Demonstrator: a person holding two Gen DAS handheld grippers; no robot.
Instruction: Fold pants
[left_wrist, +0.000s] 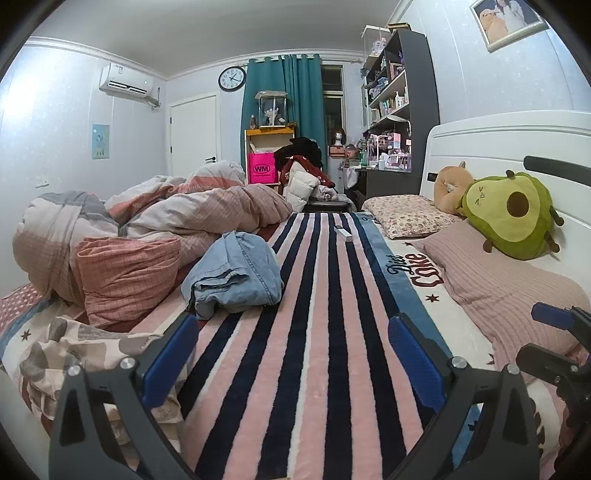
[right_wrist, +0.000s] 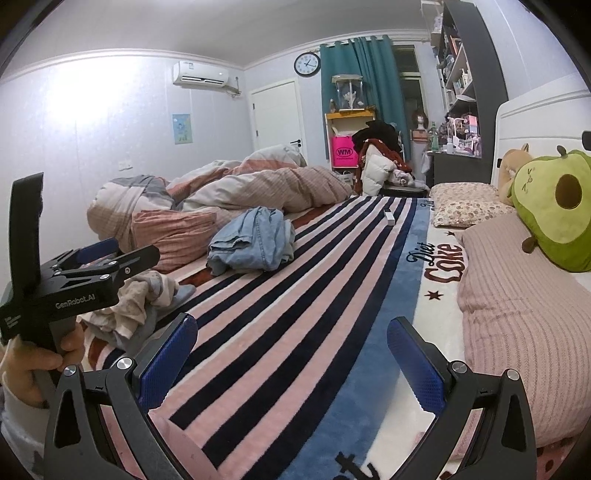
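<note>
Jeans (left_wrist: 236, 273) bunched in a heap on striped blanket (left_wrist: 314, 332), at 11 o'clock from left gripper (left_wrist: 293, 354). Rumpled duvet (left_wrist: 166, 214) just behind, touching. Left gripper jaws spread wide, nothing between. Right gripper (right_wrist: 291, 356) likewise splayed, empty. Avocado plush (left_wrist: 513, 214) at 2 o'clock, on pink pillow (left_wrist: 498, 284).

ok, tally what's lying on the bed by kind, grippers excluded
Denim pants: 1
Pillows: 2
Plush toys: 2
Crumpled duvet: 1
Small white box: 1
Patterned cloth heap: 1
Total: 8
</note>
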